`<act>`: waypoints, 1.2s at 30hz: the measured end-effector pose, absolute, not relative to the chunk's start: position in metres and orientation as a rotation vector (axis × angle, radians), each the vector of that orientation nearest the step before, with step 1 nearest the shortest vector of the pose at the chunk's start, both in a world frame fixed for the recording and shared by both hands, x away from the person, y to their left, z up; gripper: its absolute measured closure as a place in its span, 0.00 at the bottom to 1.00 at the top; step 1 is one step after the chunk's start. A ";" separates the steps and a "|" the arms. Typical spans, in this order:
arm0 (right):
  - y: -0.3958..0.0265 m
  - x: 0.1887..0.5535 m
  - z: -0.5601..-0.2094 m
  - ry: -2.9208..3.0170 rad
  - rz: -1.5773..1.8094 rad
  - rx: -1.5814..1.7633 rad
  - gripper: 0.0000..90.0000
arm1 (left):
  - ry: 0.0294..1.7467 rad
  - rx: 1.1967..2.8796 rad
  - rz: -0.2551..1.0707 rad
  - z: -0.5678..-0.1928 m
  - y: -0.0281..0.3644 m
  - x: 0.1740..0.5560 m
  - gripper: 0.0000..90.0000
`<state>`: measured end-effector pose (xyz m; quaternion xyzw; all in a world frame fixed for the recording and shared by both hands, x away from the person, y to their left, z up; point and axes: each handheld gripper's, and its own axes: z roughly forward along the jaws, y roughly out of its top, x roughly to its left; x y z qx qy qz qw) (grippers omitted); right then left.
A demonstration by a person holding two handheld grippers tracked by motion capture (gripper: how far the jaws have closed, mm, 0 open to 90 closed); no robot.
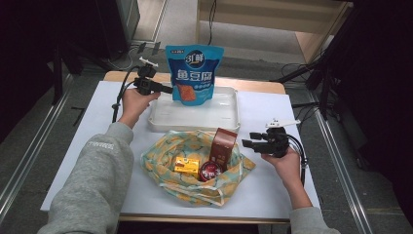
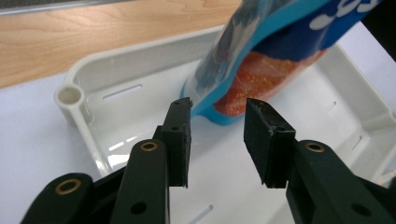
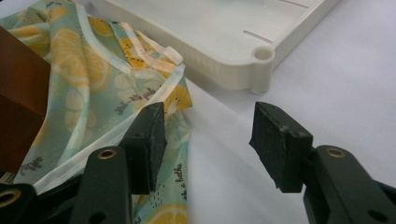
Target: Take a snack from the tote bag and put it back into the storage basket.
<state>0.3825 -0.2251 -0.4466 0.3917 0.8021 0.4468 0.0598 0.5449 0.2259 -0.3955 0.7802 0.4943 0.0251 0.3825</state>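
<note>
Up at the far left of the white tray (image 1: 229, 122), the blue snack pouch (image 1: 194, 73) is standing upright, long axis vertical, its bottom edge sitting just beyond the left gripper (image 2: 217, 140), whose jaws are gaping apart with nothing pinched. Right gripper (image 3: 208, 144) is hanging open too, way off beside the lemon-print bag (image 1: 160, 151).

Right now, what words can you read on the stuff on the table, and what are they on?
"鱼豆腐": big white letters on the blue snack pouch standing in the white tray.
"3口鲜", roughly: round logo atop that pouch; the middle sign is blurred.
"a bathe", partly: small script on the lemon-print bag; the rest is unreadable.
Brown carton, yellow box, red-lidded tub: print too small to read.
</note>
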 end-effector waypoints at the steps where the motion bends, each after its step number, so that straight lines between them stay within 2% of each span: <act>1: -0.225 0.382 -0.447 2.430 1.350 1.186 0.51 | 1.258 1.988 0.063 -0.395 0.227 0.543 0.67; 17: -0.222 0.384 -0.447 2.439 1.342 1.174 0.51 | 1.169 2.026 0.050 -0.385 0.230 0.509 0.57; 24: -0.222 0.382 -0.445 2.439 1.331 1.167 0.51 | 1.133 2.111 0.073 -0.379 0.228 0.489 0.50; 36: -0.221 0.378 -0.442 2.449 1.337 1.164 0.50 | 1.077 2.156 0.067 -0.380 0.229 0.459 0.48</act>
